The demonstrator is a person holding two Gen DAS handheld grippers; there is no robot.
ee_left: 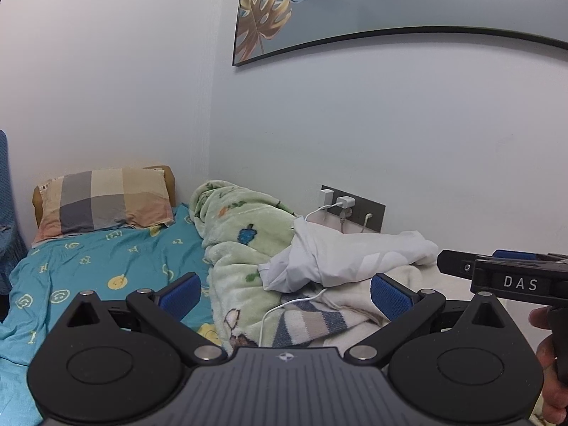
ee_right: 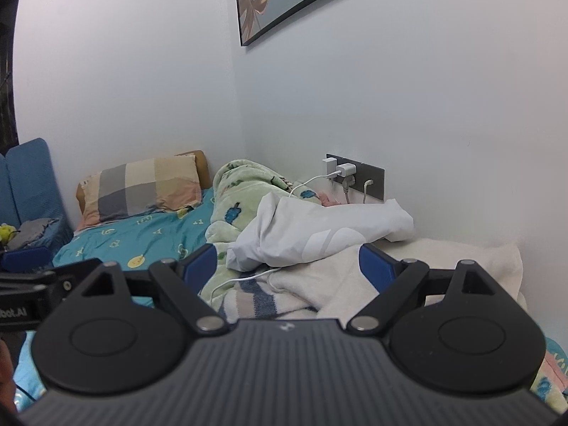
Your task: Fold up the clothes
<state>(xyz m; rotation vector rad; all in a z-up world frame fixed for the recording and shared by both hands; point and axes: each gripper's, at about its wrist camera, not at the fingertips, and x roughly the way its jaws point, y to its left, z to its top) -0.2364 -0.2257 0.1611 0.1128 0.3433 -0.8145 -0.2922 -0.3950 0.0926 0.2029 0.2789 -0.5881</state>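
Note:
A crumpled white garment (ee_left: 348, 259) with a pale printed logo lies on the bed against the wall; it also shows in the right wrist view (ee_right: 319, 234). Under it lies a cream and blue-striped cloth (ee_left: 319, 316), also in the right wrist view (ee_right: 284, 294). My left gripper (ee_left: 285, 294) is open and empty, short of the garment. My right gripper (ee_right: 287, 262) is open and empty, also short of it. The right gripper's body (ee_left: 511, 277) shows at the right edge of the left wrist view.
A green fleece blanket (ee_left: 241, 234) is heaped left of the garment. A checked pillow (ee_left: 106, 198) lies on the teal sheet (ee_left: 106, 262). A white charging cable (ee_left: 284, 309) runs from the wall socket (ee_left: 351, 206) across the cloths. A blue chair (ee_right: 28, 184) stands at left.

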